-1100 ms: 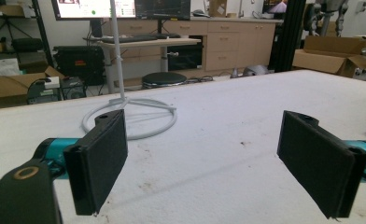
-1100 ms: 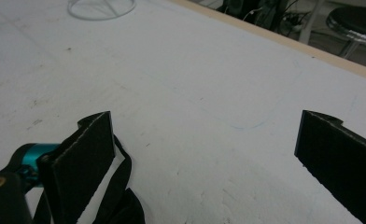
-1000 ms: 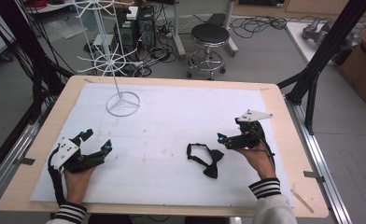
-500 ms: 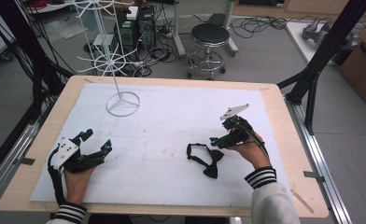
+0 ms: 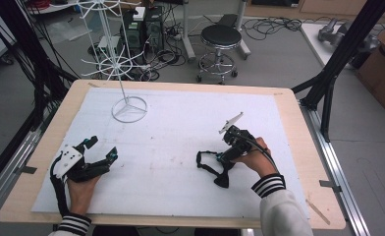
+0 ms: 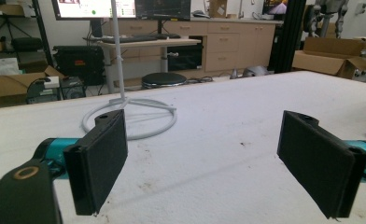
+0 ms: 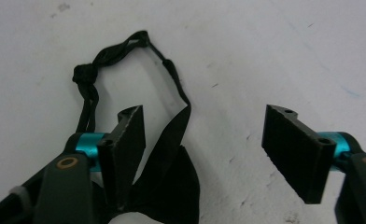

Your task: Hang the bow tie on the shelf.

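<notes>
Looking down from the high view, you have the right gripper [image 5: 226, 158] lowered over a black bow tie [image 5: 215, 167] that lies flat on the white mat [image 5: 180, 128] at the right of the table, while the left gripper [image 5: 101, 150] rests on the mat at the near left, well apart from it; the white wire stand [image 5: 128, 109] waits at the far left, so by my reading the pick-up has not yet happened and any carrying or hanging is all ahead of you. In the left gripper view your jaws stand wide apart with nothing between them, pointed across the mat toward the stand's ring base [image 6: 130, 119]. In the right gripper view your jaws are also spread wide and unclamped, the tie's dark fabric [image 7: 172, 182] sitting beside the left jaw with its thin strap [image 7: 120, 51] looping away. The bottom edge cuts the bow off, so you cannot tell whether the jaw touches it, and the stand's top runs out of frame.
</notes>
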Available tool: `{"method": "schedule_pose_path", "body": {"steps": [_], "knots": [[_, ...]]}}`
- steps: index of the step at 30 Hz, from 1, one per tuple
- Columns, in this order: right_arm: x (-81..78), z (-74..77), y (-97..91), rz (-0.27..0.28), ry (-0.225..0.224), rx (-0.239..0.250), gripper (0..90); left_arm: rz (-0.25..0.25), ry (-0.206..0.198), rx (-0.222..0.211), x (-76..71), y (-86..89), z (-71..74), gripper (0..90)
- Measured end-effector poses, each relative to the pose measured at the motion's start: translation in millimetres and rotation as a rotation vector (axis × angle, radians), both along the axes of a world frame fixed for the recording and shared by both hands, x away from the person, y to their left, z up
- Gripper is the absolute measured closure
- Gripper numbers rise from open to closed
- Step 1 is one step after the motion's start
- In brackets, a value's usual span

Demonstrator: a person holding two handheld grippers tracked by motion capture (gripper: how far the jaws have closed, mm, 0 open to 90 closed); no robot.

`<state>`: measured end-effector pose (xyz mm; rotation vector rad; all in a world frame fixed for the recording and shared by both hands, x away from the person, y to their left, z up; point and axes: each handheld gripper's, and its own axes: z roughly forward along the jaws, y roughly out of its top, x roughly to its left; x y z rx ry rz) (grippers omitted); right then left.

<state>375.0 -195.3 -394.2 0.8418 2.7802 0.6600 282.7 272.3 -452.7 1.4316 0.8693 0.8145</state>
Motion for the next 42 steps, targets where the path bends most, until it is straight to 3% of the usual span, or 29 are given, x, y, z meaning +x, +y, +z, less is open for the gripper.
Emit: {"method": "schedule_pose_path", "body": {"steps": [9,11,18,28,34,42], "knots": [[0.9,-5.8,11.5,0.022,0.037,-0.04,42.8,-0.001,0.0,-0.001,0.0,0.1,0.0,16.4],[1.4,-7.6,14.1,0.038,0.046,-0.057,50.9,-0.002,0.001,0.0,0.0,0.2,0.0,16.5],[4.0,-10.4,19.8,0.025,0.067,-0.068,58.7,-0.003,0.0,-0.002,0.0,0.3,0.0,16.5],[6.4,-13.3,21.4,0.025,0.074,-0.09,68.8,-0.006,0.001,-0.007,0.1,0.8,-0.1,16.4],[7.9,-15.8,23.1,0.021,0.09,-0.113,82.6,-0.008,0.001,-0.007,0.0,0.9,-0.1,16.4],[6.3,-15.7,23.6,0.025,0.077,-0.116,87.9,-0.006,0.001,-0.008,0.0,0.9,-0.1,16.5]]}}
